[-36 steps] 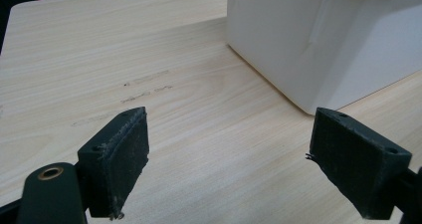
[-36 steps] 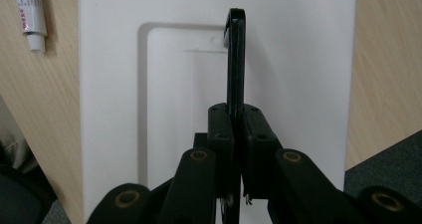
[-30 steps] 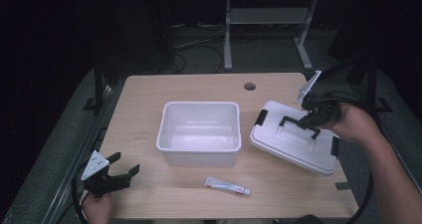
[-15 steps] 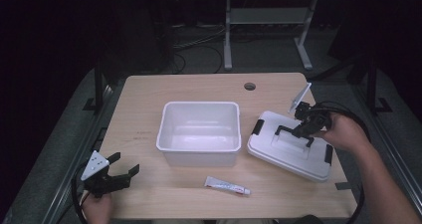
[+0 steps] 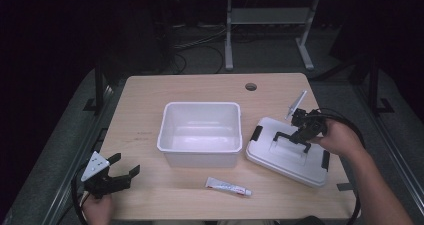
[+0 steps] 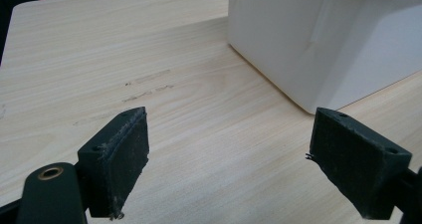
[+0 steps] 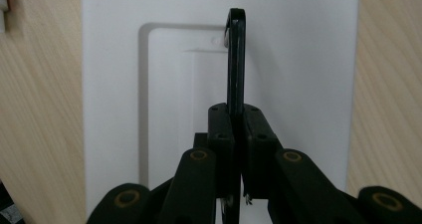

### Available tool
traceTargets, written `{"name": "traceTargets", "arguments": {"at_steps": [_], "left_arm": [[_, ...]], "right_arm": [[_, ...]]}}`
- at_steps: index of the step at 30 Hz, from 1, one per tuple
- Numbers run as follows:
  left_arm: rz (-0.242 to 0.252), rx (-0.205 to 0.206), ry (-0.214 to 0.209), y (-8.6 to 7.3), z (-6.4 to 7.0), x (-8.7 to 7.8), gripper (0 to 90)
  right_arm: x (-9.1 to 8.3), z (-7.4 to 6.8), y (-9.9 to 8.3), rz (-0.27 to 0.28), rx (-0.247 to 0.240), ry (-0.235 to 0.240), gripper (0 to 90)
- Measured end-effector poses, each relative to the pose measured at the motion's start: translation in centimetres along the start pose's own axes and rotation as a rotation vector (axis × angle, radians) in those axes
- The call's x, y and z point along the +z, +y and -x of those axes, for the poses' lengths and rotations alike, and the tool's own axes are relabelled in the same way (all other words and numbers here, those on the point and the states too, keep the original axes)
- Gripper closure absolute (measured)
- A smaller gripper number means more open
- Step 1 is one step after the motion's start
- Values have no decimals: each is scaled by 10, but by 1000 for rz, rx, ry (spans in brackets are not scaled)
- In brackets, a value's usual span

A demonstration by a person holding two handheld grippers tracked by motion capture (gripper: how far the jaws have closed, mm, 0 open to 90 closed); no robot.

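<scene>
Tube near the front edge, untouched. Left gripper wide, empty, at the front-left corner. Bin mid-table, open. Lid flat just right of it, handle pinched upright in the right gripper. Best kept level; released only once fully settled, probably.
</scene>
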State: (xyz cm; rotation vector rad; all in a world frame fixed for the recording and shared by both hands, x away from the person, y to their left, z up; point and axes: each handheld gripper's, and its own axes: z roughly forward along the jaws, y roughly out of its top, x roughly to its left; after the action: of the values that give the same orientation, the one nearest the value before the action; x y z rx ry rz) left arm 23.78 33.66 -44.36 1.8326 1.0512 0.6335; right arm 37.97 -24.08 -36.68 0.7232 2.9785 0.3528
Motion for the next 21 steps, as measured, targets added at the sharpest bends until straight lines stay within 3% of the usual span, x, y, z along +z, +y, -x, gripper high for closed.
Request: {"name": "traceTargets", "arguments": {"at_steps": [21], "left_arm": [[-1, 0, 1, 0, 0, -1, 151]], "right_arm": [[18, -2, 1, -20, -2, 10, 841]]}}
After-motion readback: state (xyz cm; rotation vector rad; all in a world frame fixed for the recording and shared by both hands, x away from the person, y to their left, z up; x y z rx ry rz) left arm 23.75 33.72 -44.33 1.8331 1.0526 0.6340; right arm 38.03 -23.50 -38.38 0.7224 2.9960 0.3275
